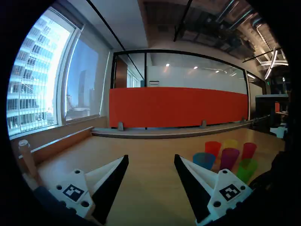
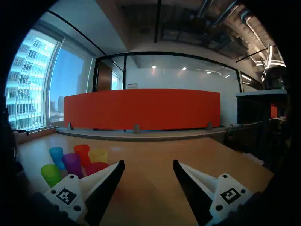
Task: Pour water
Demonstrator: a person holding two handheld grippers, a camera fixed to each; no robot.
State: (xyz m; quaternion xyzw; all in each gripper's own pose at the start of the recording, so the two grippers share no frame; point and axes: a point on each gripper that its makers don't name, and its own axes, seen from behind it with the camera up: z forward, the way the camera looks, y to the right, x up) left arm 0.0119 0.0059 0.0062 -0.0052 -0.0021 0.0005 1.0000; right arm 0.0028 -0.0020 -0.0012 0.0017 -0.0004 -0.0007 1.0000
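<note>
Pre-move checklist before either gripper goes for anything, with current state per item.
1. Left gripper open and empty: ok.
2. Right gripper open and empty: ok.
3. Six coloured cups upright and grouped on the table: ok.
4. Water in any cup: cannot tell.
5. Tall object at the table's edge is a container to pour from: cannot tell.

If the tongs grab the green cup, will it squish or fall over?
The green cup looks like thin, see-through plastic, so it is probably light and may squish. It stands upright close beside the purple cup, so a sideways push could tip it or bump that neighbour.
</note>
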